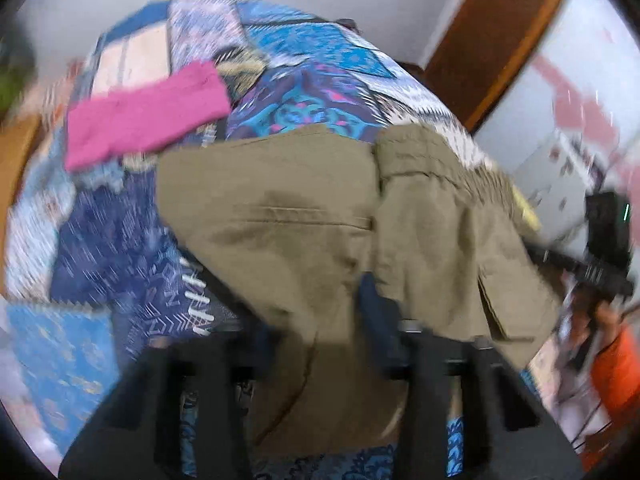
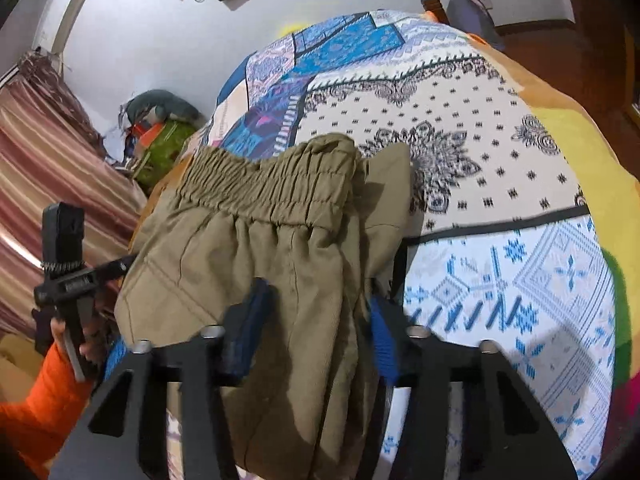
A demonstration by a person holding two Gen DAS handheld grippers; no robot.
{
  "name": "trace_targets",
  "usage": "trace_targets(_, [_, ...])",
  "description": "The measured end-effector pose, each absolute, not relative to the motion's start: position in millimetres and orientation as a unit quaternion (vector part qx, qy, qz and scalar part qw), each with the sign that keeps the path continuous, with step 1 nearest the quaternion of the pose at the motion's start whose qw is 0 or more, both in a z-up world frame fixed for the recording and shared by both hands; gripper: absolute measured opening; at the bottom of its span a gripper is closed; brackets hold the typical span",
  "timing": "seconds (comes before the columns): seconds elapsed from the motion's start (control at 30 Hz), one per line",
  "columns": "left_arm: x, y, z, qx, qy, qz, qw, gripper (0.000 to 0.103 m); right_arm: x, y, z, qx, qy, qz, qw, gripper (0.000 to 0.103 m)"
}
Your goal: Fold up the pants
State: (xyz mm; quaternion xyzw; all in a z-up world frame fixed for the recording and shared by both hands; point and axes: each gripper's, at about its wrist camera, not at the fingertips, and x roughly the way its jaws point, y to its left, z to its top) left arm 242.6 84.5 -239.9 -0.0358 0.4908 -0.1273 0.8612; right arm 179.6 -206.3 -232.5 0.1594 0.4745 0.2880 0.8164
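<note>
Olive khaki pants (image 1: 288,224) lie bunched on a patterned bed cover (image 1: 304,92). In the right wrist view the pants (image 2: 256,240) show their elastic waistband (image 2: 264,184) toward the far side. My left gripper (image 1: 320,320) is shut on a fold of the pants cloth, which drapes over and between its fingers. My right gripper (image 2: 316,320) is shut on the pants below the waistband, blue pads (image 2: 384,344) on either side of the cloth. The other gripper shows at the right edge of the left wrist view (image 1: 600,264) and at the left of the right wrist view (image 2: 68,276). The left view is motion-blurred.
A folded magenta garment (image 1: 144,116) lies on the bed cover beyond the pants. A brown door frame (image 1: 500,40) stands at the right. Striped curtains (image 2: 48,168) and a pile of bags (image 2: 160,132) are left of the bed. The white patterned cover (image 2: 500,160) spreads to the right.
</note>
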Motion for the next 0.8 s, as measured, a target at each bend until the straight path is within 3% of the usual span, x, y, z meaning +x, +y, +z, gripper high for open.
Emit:
trace_targets(0.17, [229, 53, -225, 0.084, 0.465, -0.087, 0.877, 0.007, 180, -198, -217, 0.109, 0.463, 0.286, 0.832, 0.018])
trace_targets(0.4, [208, 43, -177, 0.101, 0.392, -0.075, 0.911, 0.004, 178, -191, -182, 0.06, 0.428, 0.29, 0.854, 0.012])
trace_targets(0.8, [199, 59, -131, 0.084, 0.362, -0.057, 0.927, 0.004, 179, -167, -125, 0.01, 0.362, 0.305, 0.881, 0.011])
